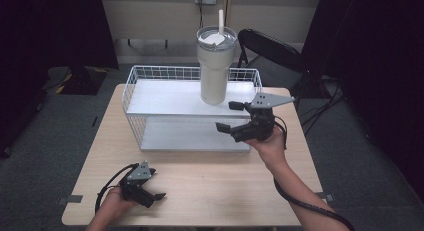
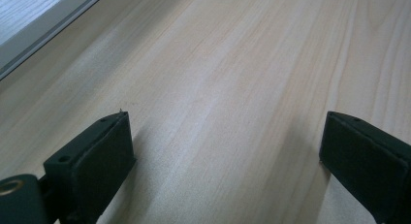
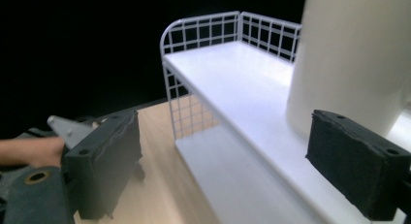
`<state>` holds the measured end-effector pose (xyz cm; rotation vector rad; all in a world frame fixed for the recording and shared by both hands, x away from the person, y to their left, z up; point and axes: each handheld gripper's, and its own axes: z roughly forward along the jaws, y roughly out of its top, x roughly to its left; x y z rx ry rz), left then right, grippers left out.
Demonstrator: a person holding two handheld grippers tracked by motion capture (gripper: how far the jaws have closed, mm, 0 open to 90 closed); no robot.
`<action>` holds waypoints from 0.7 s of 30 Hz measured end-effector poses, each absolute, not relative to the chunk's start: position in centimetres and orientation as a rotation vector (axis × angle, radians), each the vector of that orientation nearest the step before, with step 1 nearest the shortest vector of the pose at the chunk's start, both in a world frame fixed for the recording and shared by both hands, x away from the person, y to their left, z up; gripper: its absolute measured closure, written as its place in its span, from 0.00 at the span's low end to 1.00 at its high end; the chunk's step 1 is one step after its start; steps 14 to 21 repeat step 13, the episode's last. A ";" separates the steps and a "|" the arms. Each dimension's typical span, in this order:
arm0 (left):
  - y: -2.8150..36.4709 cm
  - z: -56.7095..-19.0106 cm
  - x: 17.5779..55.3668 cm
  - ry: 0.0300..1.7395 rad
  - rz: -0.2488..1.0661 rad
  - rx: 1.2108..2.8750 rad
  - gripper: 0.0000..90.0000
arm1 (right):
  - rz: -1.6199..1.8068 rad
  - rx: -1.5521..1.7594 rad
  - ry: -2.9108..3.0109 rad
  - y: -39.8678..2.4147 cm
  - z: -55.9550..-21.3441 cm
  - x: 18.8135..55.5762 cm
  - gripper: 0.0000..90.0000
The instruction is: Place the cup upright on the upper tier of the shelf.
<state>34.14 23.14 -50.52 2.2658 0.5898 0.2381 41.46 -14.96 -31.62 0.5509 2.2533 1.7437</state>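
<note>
A tall cream tumbler [image 1: 216, 66] with a lid and straw stands upright on the top shelf of a white wire rack [image 1: 150, 97] at the back of the wooden table. My right gripper [image 1: 231, 116] is held open just in front of the rack's right end, a little below and right of the tumbler, nothing between its jaws. In the right gripper view the tumbler [image 3: 354, 54] rises beyond the right jaw, on the rack's [image 3: 228, 73] top shelf. My left gripper [image 1: 161, 195] rests open on the table near the front left, its jaws wide over bare wood [image 2: 228, 88].
The rack has a lower shelf [image 1: 190, 136] that lies bare. A black folding chair [image 1: 270, 53] stands behind the table at the right. Cables trail from both grippers. Bare tabletop [image 1: 220, 181] stretches between the hands.
</note>
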 end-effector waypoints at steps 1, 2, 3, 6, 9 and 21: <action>23.1 -50.5 34.1 0.589 0.238 2.266 0.05 | 1.750 0.548 2.260 -15.1 -32.3 41.1 0.13; 23.1 -50.5 34.1 0.590 0.238 2.266 0.05 | 1.758 0.547 2.264 -15.2 -33.0 40.7 0.13; 23.1 -50.5 34.1 0.590 0.238 2.266 0.05 | 1.769 0.552 2.275 -15.3 -33.8 40.4 0.13; 23.1 -50.5 34.1 0.590 0.235 2.264 0.05 | 1.743 0.545 2.308 -15.5 -36.4 39.3 0.14; 23.1 -50.5 34.1 0.589 0.236 2.265 0.05 | 1.712 0.559 2.360 -15.6 -39.2 38.5 0.14; 23.1 -50.5 34.1 0.588 0.237 2.266 0.05 | 1.688 0.590 2.412 -15.9 -42.2 37.9 0.14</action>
